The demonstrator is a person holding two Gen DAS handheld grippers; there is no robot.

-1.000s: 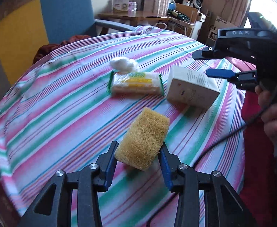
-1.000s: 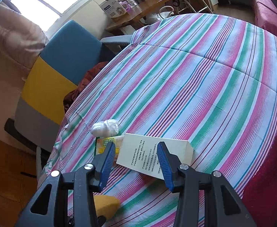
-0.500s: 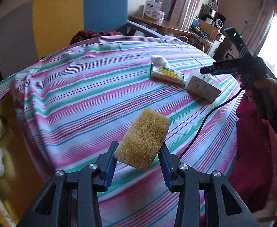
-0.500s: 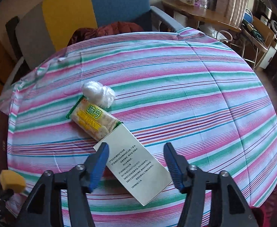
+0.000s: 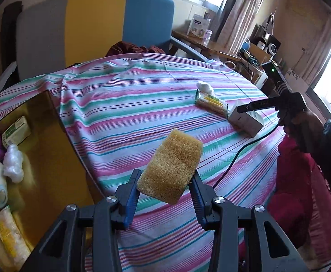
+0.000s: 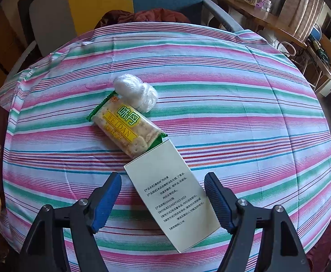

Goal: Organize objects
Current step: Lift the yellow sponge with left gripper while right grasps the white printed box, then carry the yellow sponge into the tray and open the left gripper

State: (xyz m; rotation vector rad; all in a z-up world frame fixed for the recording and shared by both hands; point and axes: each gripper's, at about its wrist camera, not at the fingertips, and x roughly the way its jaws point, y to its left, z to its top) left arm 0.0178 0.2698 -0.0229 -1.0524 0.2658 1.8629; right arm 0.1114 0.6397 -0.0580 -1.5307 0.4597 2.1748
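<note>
We have the yellow sponge [image 5: 170, 165] pinched between the pads of the left gripper [image 5: 165, 190], carried clear of the striped tablecloth [image 5: 142, 104] and near the amber bin [image 5: 50, 158] at the table's left edge, where wrapped items already lie. To finish well, we should bring it over the bin's open space before letting go. Our right gripper [image 6: 163, 201] hangs over the white carton [image 6: 174, 195], jaws opening and astride it, pads not touching. We should centre on its narrow sides and avoid nudging the cracker packet [image 6: 124, 127] touching its far end, beside the white plastic ball [image 6: 136, 93].
</note>
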